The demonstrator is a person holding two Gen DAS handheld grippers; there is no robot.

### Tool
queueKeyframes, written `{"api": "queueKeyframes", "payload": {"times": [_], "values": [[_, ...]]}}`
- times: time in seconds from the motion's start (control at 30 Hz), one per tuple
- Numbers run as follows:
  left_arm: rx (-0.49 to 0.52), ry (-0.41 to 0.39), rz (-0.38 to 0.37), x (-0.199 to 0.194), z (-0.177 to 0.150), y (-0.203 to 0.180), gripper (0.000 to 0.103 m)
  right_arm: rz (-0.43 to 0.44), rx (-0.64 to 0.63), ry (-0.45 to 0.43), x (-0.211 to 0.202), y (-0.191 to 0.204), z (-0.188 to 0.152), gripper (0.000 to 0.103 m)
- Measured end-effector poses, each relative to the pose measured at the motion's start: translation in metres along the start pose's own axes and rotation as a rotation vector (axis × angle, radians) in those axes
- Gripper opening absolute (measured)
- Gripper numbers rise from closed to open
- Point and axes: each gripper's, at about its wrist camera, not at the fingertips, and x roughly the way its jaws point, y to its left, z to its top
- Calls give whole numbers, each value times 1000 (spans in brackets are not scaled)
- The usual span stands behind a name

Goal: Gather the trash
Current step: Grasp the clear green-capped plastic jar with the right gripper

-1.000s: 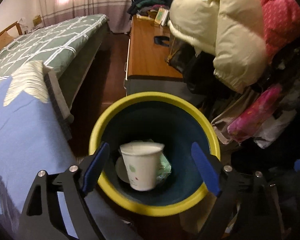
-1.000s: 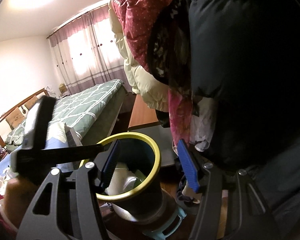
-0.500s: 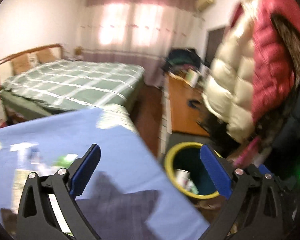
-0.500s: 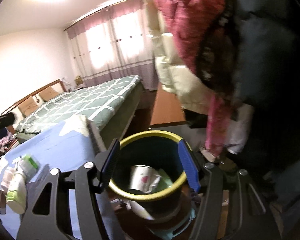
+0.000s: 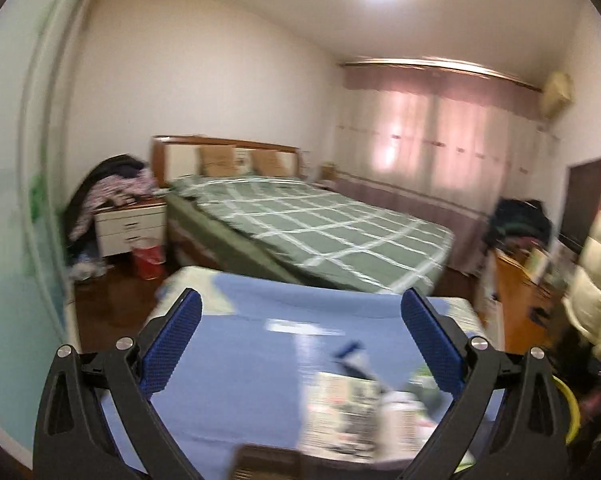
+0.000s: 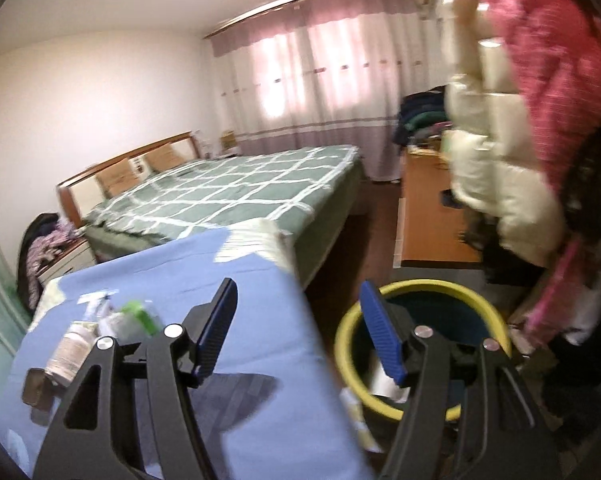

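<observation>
My left gripper (image 5: 300,316) is open and empty above the blue-covered table (image 5: 260,352). Blurred trash lies on the table at lower right: a printed packet (image 5: 340,404) and a green-and-white piece (image 5: 424,376). My right gripper (image 6: 298,314) is open and empty, between the table edge and the yellow-rimmed bin (image 6: 452,288), which stands on the floor to the right. A white paper cup (image 6: 382,380) shows inside the bin. In the right wrist view several trash items lie on the table's left part: a bottle-like item (image 6: 70,350) and a green wrapper (image 6: 138,312).
A bed with a green checked cover (image 5: 320,224) stands beyond the table. A wooden desk (image 6: 428,216) and hanging jackets (image 6: 520,128) are at the right, above the bin. A white nightstand (image 5: 130,228) with clothes stands at the far left.
My left gripper swung from over the bin, where the paper cup dropped in, up and left to over the table. My right gripper turned left too, bringing the table into view.
</observation>
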Motion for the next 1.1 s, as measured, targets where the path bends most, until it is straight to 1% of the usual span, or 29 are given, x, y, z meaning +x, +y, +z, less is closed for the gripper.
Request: {"api": "queueKeyframes", "payload": {"times": [0.03,0.07,0.1,0.17,0.23,0.33,0.4,0.43,0.53,0.57,0.67,0.77,0.83,0.93,1.0,1.1], "values": [[-26,-9,38,6,-2,19,98,12,-12,4,6,9,3,61],[-36,-14,59,9,-4,31,98,18,-23,4,10,16,5,61],[-49,-22,97,16,-7,46,98,29,-36,1,14,26,7,61],[-65,-28,149,24,-16,63,98,46,-63,4,25,45,11,61],[-97,-2,198,34,-24,88,98,65,-88,18,35,60,10,61],[-156,35,220,45,-32,116,98,106,-122,65,55,84,6,62],[-171,55,251,48,-35,126,98,155,-148,127,73,101,0,62],[-181,53,256,46,-36,132,98,181,-161,159,83,109,-3,62],[-187,39,278,43,-40,130,98,236,-203,215,101,131,-10,62],[-186,37,282,44,-41,127,98,267,-221,238,106,137,-12,62],[-189,39,274,47,-42,128,98,332,-288,296,118,153,-17,62],[-178,48,268,51,-44,127,98,374,-356,318,124,167,-22,74],[-172,46,263,50,-45,125,98,400,-393,342,130,174,-25,74],[-163,45,262,49,-44,119,98,411,-424,360,139,181,-30,77],[-163,48,258,49,-43,118,98,385,-443,358,146,184,-33,81],[-157,48,250,48,-44,114,98,398,-441,380,157,186,-36,82]]}}
